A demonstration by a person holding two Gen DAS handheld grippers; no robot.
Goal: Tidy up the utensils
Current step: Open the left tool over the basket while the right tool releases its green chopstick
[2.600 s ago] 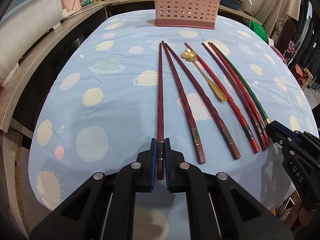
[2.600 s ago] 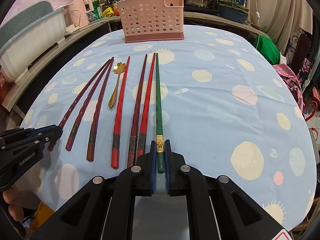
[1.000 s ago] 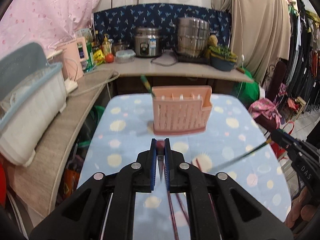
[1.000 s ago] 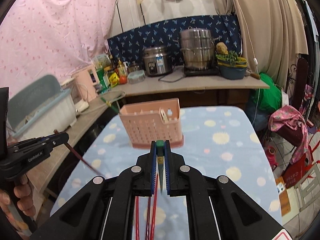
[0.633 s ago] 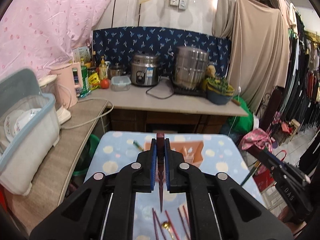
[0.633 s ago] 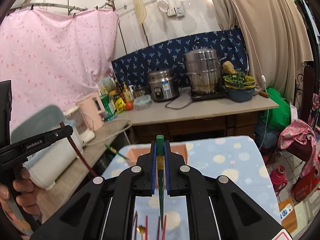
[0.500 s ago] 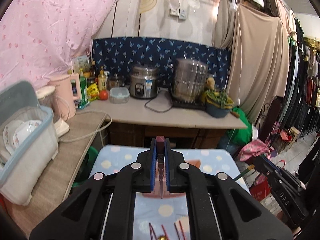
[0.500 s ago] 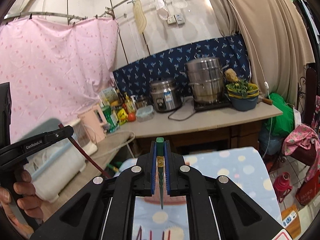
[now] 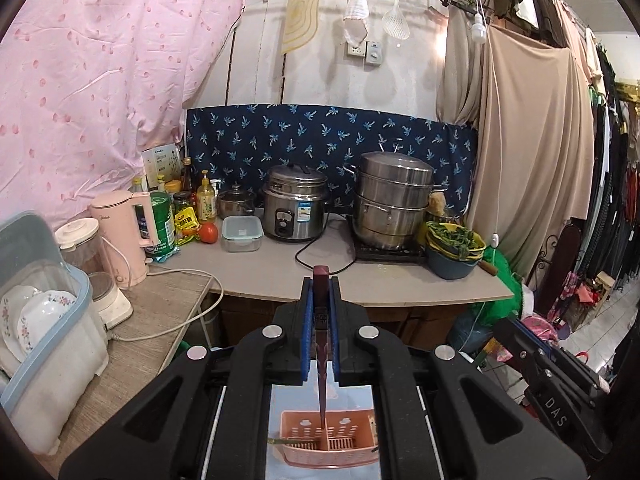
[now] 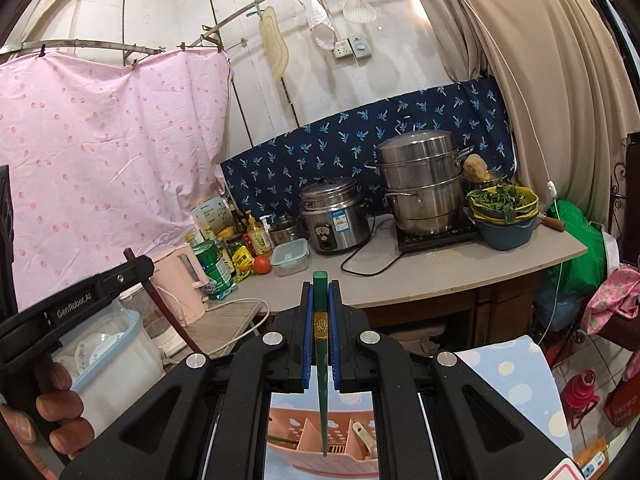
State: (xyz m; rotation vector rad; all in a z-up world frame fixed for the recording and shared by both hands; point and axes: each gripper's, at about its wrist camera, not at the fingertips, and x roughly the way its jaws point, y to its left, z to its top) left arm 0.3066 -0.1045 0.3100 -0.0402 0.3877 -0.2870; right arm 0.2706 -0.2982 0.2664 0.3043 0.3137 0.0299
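Observation:
My left gripper is shut on a dark red chopstick. Its tip hangs down over the pink utensil holder, seen low between my fingers. My right gripper is shut on a green chopstick with a gold band, its tip also over the holder. A cream handle stands in one compartment. A thin green stick pokes out of the holder's left side. Each view shows the other gripper at its edge: the right one, and the left one with its red chopstick.
A kitchen counter lies ahead with a rice cooker, a steel steamer pot, a bowl of greens and a pink kettle. A dish bin stands at the left. The blue dotted tablecloth shows below.
Both grippers have risen and moved toward the counter, each with its chopstick. The holder has slid to the bottom of both views and the table has mostly dropped out of sight.

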